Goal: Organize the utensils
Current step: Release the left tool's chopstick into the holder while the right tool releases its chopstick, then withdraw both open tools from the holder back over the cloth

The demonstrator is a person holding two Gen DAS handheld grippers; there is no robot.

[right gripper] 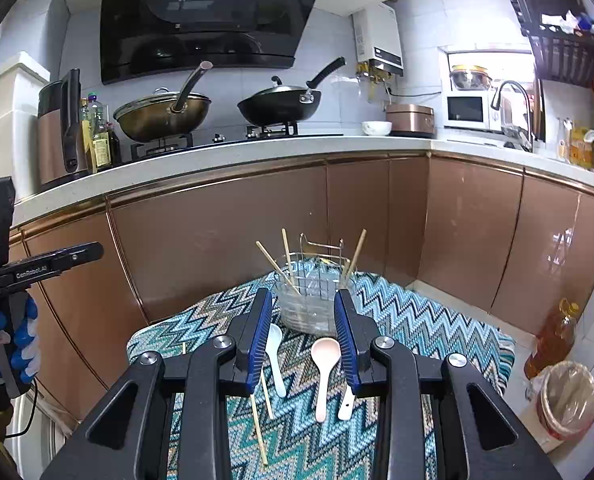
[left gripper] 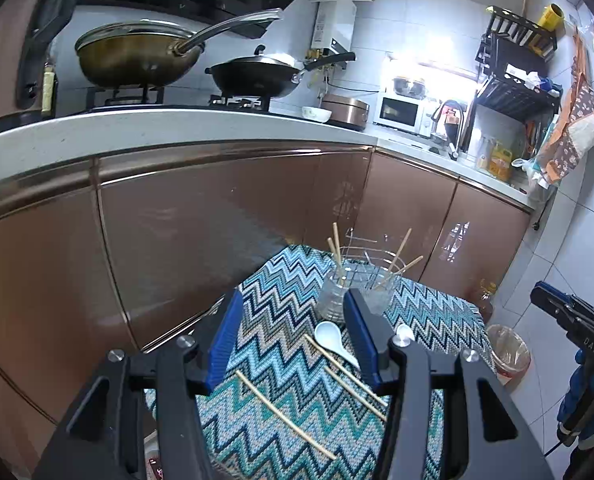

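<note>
A small table under a zigzag cloth (left gripper: 281,364) carries the utensils. On it lie a white spoon (left gripper: 329,334) and loose chopsticks (left gripper: 285,416). Farther back stand a clear glass cup (left gripper: 333,296) with chopsticks upright in it and a wire rack (left gripper: 371,264). My left gripper (left gripper: 292,304) hovers open over the cloth with nothing between its fingers. My right gripper (right gripper: 302,296) is also open and empty, in front of the glass cup (right gripper: 307,308). Below it lie a white spoon (right gripper: 275,356), a pink spoon (right gripper: 324,368) and chopsticks (right gripper: 259,428). Another white spoon (right gripper: 346,404) is partly hidden by a finger.
Brown cabinet doors (right gripper: 225,248) rise right behind the table, under a white countertop (right gripper: 257,152) with two woks. On the floor to the right stand an oil bottle (right gripper: 553,336) and a lined bin (right gripper: 569,400). A gloved hand (right gripper: 25,344) holds the left gripper at the left edge.
</note>
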